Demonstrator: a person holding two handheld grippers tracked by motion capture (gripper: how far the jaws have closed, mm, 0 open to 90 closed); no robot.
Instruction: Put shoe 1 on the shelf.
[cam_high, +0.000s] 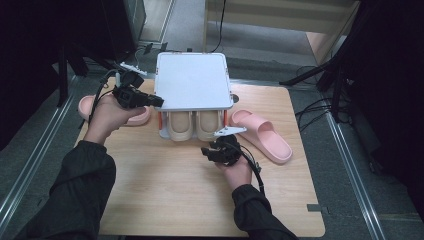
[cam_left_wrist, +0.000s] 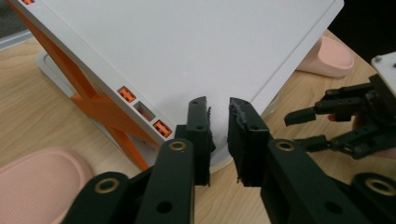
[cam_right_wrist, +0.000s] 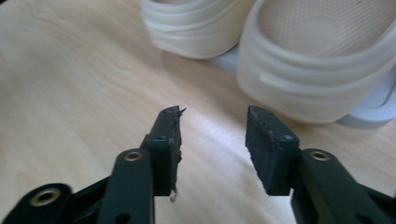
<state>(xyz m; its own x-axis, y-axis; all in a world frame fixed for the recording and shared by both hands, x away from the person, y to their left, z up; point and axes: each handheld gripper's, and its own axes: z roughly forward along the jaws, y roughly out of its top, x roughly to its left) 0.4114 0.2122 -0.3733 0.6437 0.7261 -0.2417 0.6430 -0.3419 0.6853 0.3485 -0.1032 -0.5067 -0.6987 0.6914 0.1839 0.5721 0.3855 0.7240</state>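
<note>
Right tool (cam_right_wrist: 212, 140), jaws spread and empty, faces the beige slippers (cam_right_wrist: 322, 60) on the rack (cam_high: 192, 80) at frame centre; it should advance squarely onto one toe. Left tool (cam_left_wrist: 217, 135) is nearly closed, empty.

Two cream slippers (cam_high: 192, 125) under white rack (cam_high: 192, 80); pink slippers (cam_high: 262, 134) seemingly flanking it.

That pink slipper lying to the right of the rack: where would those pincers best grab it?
Probably the strap of the pink slipper, coming from above. It arches over the sole, leaving a hollow where one jaw could slip under while the other presses on top. The right gripper, open, is closest.
</note>
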